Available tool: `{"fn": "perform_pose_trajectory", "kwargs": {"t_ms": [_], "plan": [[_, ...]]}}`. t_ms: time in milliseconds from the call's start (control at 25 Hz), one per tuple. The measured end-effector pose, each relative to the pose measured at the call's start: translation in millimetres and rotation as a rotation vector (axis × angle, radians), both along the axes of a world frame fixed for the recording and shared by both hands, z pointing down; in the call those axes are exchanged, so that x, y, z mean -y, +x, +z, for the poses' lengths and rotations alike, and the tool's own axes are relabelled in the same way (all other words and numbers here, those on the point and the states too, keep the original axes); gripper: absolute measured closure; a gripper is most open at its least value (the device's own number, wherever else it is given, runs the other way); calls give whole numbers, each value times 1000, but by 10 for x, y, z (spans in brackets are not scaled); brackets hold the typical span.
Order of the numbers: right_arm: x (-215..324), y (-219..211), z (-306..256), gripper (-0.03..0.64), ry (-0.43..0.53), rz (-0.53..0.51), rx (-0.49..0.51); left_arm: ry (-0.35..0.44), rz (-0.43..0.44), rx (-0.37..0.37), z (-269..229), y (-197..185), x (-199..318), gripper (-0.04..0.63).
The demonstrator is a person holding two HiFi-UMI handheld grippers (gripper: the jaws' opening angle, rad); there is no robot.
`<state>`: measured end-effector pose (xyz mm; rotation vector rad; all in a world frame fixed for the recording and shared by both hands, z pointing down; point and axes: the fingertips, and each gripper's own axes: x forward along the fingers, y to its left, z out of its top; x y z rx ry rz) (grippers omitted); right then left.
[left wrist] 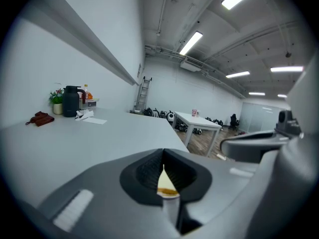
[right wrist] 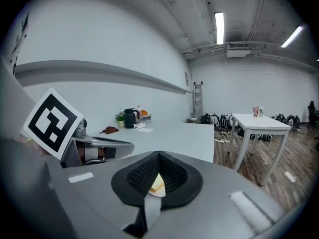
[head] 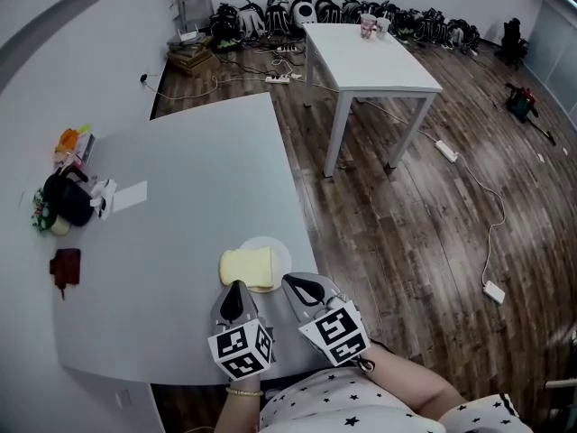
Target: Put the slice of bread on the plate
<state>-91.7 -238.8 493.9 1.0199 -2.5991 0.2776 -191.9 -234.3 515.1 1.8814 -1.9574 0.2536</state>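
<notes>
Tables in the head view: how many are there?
2. A large grey table holds the plate and bread; a smaller white table stands beyond it on the wooden floor. None seems hidden.

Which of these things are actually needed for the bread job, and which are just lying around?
Part of the job:
- slice of bread
- plate, with the bread lying on it
- left gripper, jaws together
- right gripper, jaws together

Just lying about:
- black jug
- sheet of paper
- dark red cloth
- white table
- bags by the wall

plate (head: 280,253) just ahead, open tabletop (head: 198,170) beyond
</notes>
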Motion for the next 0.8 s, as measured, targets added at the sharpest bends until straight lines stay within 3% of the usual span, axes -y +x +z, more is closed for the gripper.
{"fn": "perform_pose_trajectory", "kwargs": {"t_ms": [800], "plan": [[-6,-114,-123,618,30,-26,21,20,28,27,-140,50,37,588]]}}
